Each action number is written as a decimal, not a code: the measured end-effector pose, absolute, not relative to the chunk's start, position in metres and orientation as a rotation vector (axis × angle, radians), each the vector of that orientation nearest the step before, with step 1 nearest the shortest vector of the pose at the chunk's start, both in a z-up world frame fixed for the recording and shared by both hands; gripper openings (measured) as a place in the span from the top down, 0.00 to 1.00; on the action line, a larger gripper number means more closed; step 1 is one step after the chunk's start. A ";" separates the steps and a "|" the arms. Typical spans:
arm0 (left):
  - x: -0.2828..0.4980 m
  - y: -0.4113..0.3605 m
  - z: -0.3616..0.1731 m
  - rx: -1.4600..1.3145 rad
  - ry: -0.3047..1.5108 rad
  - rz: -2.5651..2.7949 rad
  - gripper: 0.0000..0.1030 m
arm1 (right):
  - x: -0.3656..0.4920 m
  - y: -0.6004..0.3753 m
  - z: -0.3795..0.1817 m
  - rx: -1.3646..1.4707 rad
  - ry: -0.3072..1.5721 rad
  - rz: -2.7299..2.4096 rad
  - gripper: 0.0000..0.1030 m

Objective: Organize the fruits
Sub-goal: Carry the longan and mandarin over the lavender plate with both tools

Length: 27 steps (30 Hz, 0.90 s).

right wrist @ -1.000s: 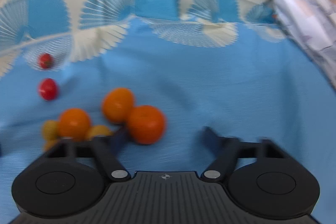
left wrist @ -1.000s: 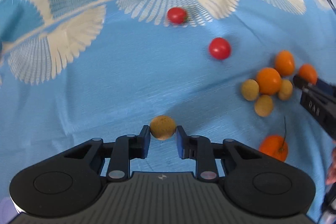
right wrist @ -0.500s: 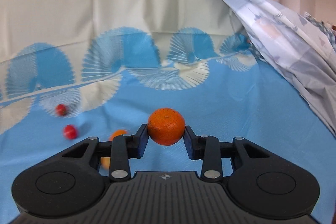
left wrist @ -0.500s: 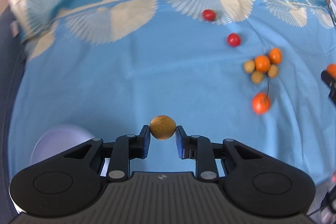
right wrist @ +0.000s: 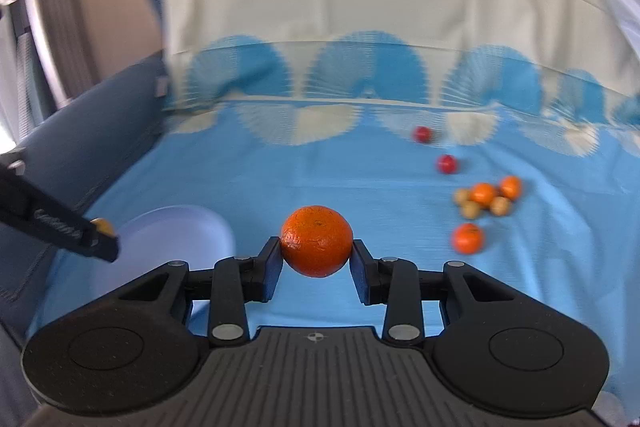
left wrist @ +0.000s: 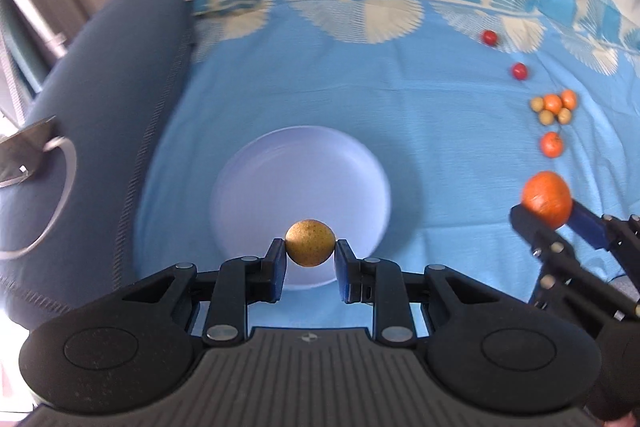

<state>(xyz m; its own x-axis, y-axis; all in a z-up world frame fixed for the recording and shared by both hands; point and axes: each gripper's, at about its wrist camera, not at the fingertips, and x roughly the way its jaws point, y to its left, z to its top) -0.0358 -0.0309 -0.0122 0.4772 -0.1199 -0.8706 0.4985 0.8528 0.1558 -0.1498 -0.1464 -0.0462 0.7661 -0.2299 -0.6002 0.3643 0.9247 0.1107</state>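
Below — blue fan-print cloth, pale bowl; left claw pinching a longan.

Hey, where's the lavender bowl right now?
In the left wrist view the lavender bowl sits on the blue cloth directly beneath the left gripper holding the small brown fruit, left of the loose fruit cluster.

The left gripper has carried its small tan fruit away from the fruit cluster to above the pale plate. The right gripper, open a second ago, now clamps an orange lifted from that cluster, apparently near the plate's right side.
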 end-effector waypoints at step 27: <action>-0.045 0.078 0.009 0.227 0.974 -0.316 0.72 | -0.162 -0.057 -0.006 0.090 0.668 -0.157 0.63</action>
<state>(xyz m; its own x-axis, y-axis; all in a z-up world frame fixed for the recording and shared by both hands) -0.0447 0.0780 0.0093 0.5216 -0.1603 -0.8380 0.3621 0.9309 0.0473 -0.1624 -0.0566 -0.0064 0.7738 -0.1158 -0.6228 0.1738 0.9842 0.0328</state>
